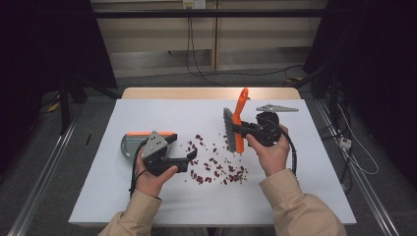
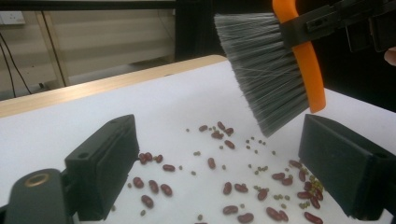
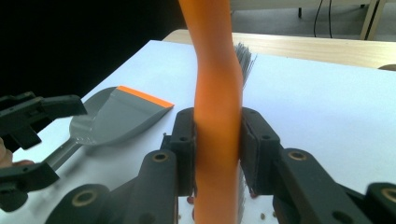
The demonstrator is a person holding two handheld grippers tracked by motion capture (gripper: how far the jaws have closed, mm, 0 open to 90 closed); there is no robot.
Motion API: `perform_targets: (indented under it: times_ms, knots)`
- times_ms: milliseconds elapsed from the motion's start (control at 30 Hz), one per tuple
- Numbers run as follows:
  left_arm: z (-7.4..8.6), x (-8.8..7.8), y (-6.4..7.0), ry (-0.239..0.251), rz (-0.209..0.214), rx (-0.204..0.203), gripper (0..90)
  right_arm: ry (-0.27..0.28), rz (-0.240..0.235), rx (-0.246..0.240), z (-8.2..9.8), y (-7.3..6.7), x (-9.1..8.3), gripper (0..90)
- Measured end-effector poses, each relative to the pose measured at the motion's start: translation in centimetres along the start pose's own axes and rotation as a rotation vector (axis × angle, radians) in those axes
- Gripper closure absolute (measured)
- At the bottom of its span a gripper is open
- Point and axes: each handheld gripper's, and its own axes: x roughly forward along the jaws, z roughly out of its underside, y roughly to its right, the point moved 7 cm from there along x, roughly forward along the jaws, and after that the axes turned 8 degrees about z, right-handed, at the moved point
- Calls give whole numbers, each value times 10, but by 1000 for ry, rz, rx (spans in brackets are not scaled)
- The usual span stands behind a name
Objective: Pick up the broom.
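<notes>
A person sits at a table (image 1: 147,206) with a white top and holds a tool in each hand. The right gripper (image 1: 246,129) is closed tight on a brush (image 1: 235,129). Its two black jaws squeeze the orange handle from both sides, which shows up close in the right gripper view (image 3: 218,140). The brush is held up above the table, not resting on it. Its handle points up and away from the person, and its grey bristles (image 2: 266,70) hang down toward the beans. The left gripper (image 1: 189,158) is open, and nothing is between its jaws. In the left gripper view the two black jaws stand wide apart, with the table and beans showing between them. Lots of little red beans (image 1: 216,167) lie spread out on the white top between the two hands, and some tiny green ones (image 2: 259,169) are mixed in. The brush tips are just above the far edge of the bean pile. A grey dustpan (image 1: 129,143) with an orange edge lies flat on the table at the person's left, partly behind the left gripper. Its orange edge (image 3: 144,96) faces toward the beans. The left gripper is near the dustpan but is not holding it.
</notes>
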Motion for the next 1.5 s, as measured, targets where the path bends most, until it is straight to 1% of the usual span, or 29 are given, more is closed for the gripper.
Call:
perform_targets:
  times_ms: [33,133,267,467,533,567,600,700,933,1033,1133,1233,1300,1500]
  knots:
    - [0,-1,0,1,4,-4,101,-4,1,-2,0,1,-1,697]
    - [1,-8,-3,2,17,3,82,-12,2,-7,1,4,-3,697]
    - [2,-16,-6,4,24,13,67,-28,8,-16,2,9,-6,697]
    - [6,-30,-15,-2,14,20,60,-46,15,-21,5,17,-13,697]
    - [8,-34,-17,-3,9,12,59,-53,21,-24,6,20,-14,697]
    - [9,-36,-19,-7,5,18,59,-56,24,-27,6,22,-15,697]
    - [10,-38,-20,-4,2,9,59,-62,26,-29,7,23,-17,697]
    - [11,-43,-23,-4,-5,12,59,-72,34,-25,9,28,-19,697]
    - [16,-52,-28,-9,-9,13,59,-89,57,-14,15,42,-26,697]
    - [18,-55,-31,-14,-23,7,58,-95,73,-17,17,48,-29,697]
    - [20,-58,-33,-9,-26,0,58,-99,82,-7,19,54,-31,697]
    - [20,-61,-36,-10,-33,1,58,-104,100,-5,22,61,-33,697]
    - [21,-62,-37,-6,-35,1,58,-106,107,6,24,67,-34,697]
    - [22,-64,-38,-5,-39,-8,58,-148,147,-3,34,78,-30,697]
